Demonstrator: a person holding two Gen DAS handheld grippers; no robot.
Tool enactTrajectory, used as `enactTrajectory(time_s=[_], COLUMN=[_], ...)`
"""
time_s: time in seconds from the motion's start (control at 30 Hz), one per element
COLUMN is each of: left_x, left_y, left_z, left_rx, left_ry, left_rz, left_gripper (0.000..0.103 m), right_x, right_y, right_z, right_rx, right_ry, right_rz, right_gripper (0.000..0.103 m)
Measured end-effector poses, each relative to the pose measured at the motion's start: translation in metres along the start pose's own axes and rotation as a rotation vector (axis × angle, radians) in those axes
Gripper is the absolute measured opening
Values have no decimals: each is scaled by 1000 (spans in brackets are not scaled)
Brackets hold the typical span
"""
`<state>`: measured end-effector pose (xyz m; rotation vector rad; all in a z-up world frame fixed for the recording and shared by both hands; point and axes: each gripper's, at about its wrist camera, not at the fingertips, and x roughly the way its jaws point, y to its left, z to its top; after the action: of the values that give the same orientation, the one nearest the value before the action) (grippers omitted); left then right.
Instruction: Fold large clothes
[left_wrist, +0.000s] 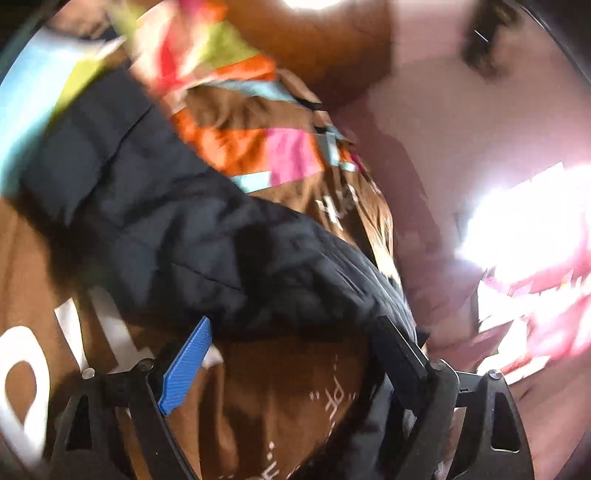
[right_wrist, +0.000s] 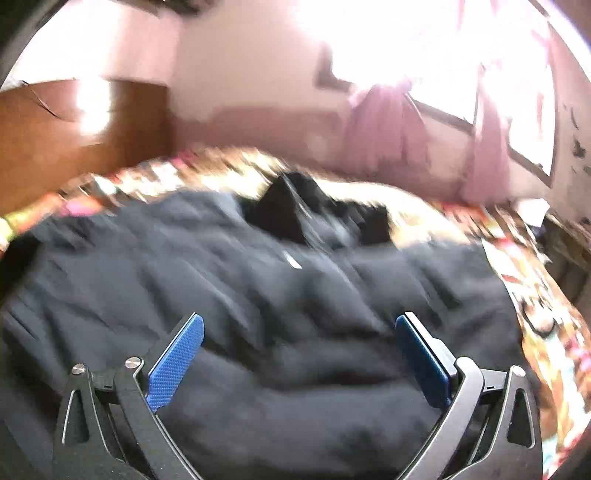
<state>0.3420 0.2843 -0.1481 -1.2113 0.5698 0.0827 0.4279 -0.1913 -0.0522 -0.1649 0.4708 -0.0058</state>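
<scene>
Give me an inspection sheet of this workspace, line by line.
Surface: bed with multicoloured bedspread, brown printed patches.
Job's things: dark quilted jacket spread on the bed; a fold drapes across the left view.
Clutter: nothing seen.
Grippers: left gripper open, jacket over its far finger; right gripper open above the jacket.
Cables: nothing seen.
Surroundings: pink wall, wooden headboard, bright window with pink curtains.

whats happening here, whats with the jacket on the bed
A person with a hand-held gripper in each hand is working on a dark quilted jacket spread over a colourful patterned bedcover. The right hand-held gripper is open just above the jacket's body, gripping nothing. The left hand-held gripper is also open, near a part of the jacket that lies over the cover. Both views are motion-blurred.
</scene>
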Motion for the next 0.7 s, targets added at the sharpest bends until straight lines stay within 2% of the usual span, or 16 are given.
enactTrajectory(time_s=[0.13, 0.23, 0.37, 0.47, 0.57, 0.6, 0.7], left_x=[8, 11, 14, 18, 15, 16, 18], left_y=[18, 29, 36, 36, 25, 19, 11], left_z=[8, 10, 14, 14, 3, -2, -8], left_rx=[-95, -142, -191, -183, -123, -98, -64], left_ry=[1, -11, -14, -16, -39, -38, -18], left_rz=[-70, -104, -113, -87, -30, 5, 46], left_gripper=[87, 87, 87, 87, 87, 86, 89], right_x=[12, 29, 53, 66, 68, 70, 76], right_y=[67, 112, 156, 168, 160, 158, 154], right_z=[40, 51, 45, 26, 17, 16, 14], right_rx=[-94, -138, -210, -222, -150, -135, -111], right_ry=[13, 50, 91, 142, 144, 150, 176], right_rz=[132, 202, 193, 167, 197, 207, 229], right_gripper=[102, 102, 102, 102, 102, 102, 102])
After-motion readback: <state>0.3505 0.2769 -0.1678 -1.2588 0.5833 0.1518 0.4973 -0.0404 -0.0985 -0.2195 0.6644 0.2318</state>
